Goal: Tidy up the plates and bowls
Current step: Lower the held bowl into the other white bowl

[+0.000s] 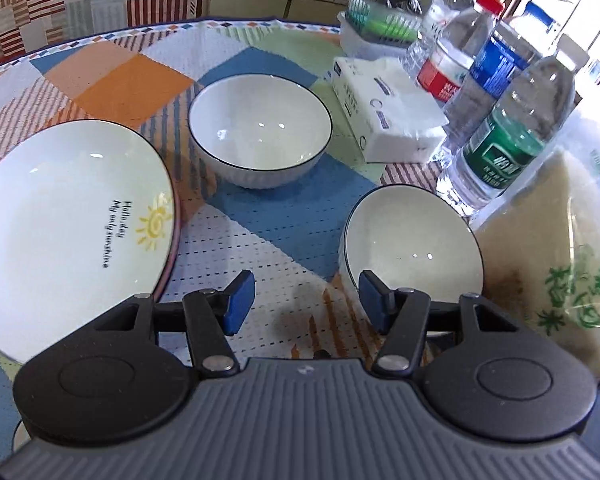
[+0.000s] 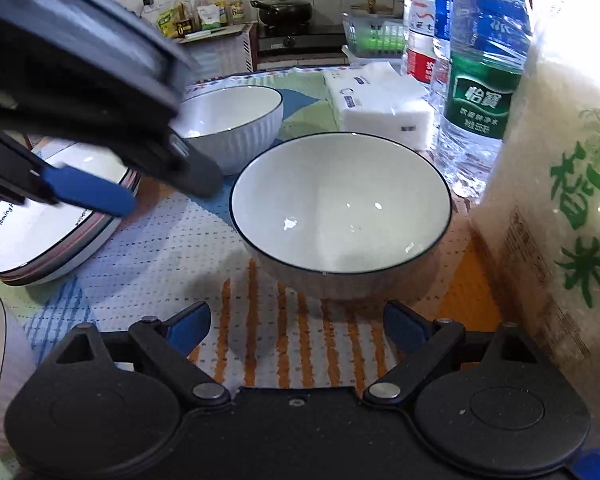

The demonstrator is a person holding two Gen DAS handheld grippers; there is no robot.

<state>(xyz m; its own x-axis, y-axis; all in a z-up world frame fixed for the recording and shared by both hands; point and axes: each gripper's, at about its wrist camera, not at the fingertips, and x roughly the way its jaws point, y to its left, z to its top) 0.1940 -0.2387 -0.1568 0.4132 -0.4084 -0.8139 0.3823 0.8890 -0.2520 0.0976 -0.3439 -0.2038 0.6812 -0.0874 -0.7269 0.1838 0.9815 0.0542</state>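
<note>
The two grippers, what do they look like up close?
Both are alike. The left gripper has a ribbed grey body, two round black housings, black linkage arms with silver rivets, and blue pads on the fingers. The right gripper has a black body with the same round housings, rivets and blue pads. No cables, hands or sleeves show.

The plate (image 1: 60,216) at nine o'clock in the left wrist view bears "Hello day" and "My only sunshine" in black script beside a yellow sun drawing. In the right wrist view, the top plate of the stack (image 2: 40,236) at nine o'clock shows "Morning" at its rim. The green-labelled water bottle (image 2: 480,92) at two o'clock carries the white characters "怡寶". The rice bag (image 2: 572,184) at three o'clock has large green characters, the lower one "米".
</note>
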